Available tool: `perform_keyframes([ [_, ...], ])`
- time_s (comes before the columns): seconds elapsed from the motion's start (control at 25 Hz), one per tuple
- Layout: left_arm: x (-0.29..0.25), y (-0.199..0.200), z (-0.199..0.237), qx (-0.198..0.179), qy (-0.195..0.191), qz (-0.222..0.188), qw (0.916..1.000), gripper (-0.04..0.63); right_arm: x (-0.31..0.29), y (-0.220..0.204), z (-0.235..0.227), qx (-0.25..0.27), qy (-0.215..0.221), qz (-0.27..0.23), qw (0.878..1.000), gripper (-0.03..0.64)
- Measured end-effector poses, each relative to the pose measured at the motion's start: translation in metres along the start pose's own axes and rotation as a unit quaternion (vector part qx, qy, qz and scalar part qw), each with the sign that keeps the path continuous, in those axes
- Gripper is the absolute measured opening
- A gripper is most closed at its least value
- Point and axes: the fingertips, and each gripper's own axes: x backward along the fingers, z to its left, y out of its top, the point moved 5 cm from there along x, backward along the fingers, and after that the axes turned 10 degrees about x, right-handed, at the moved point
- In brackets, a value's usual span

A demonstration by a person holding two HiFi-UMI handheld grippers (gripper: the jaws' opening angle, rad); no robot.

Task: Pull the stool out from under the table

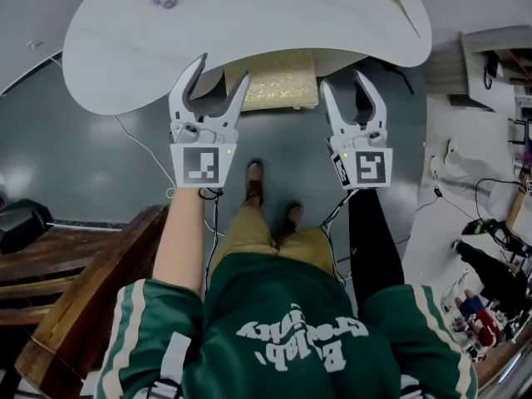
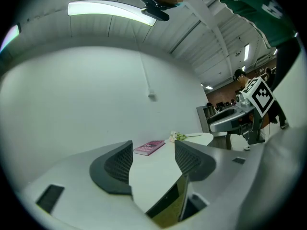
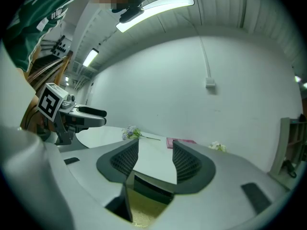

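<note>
The left hand-held gripper (image 1: 224, 67) and the right hand-held gripper (image 1: 342, 79) are both spread and empty at the counter's (image 1: 249, 23) near edge. The stool (image 1: 278, 81) sits partly under that edge, between them.

Looking down now: white curly lettering runs across my dark green sweatshirt (image 1: 303, 347), upside down from here. One word may be "Ralph"; the rest I can't read. The white cube (image 1: 204, 165) on my left gripper (image 1: 223, 69) carries a black-and-white square marker, a pattern and not letters. It's the same on the second white cube (image 1: 371, 167) on my right gripper (image 1: 342, 80), with a small label beside it that is too fine to read. The flat pink book (image 2: 149, 147) has cover print, too small to make out.
</note>
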Motion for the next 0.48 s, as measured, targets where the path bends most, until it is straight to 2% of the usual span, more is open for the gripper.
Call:
perform_keyframes([
  [0.08,0.007,-0.022,-0.009,0.002,-0.001,0.018,0.9998,0.279,0.002,-0.024,0.007,-0.003,0.006,0.010,1.000,0.225],
  [0.24,0.029,-0.076,-0.030,0.037,-0.002,0.038,0.9986,0.279,0.011,-0.080,0.036,-0.015,0.017,0.029,0.999,0.230],
  [0.36,0.042,-0.122,-0.038,0.098,0.031,0.042,0.9938,0.279,0.015,-0.124,0.054,-0.026,0.023,0.041,0.999,0.247],
  [0.4,0.046,-0.135,-0.040,0.109,0.038,0.043,0.9923,0.279,0.016,-0.138,0.061,-0.025,0.027,0.045,0.998,0.248],
  [0.48,0.056,-0.159,-0.045,0.107,0.045,0.046,0.9922,0.279,0.020,-0.166,0.071,-0.024,0.032,0.053,0.998,0.277],
])
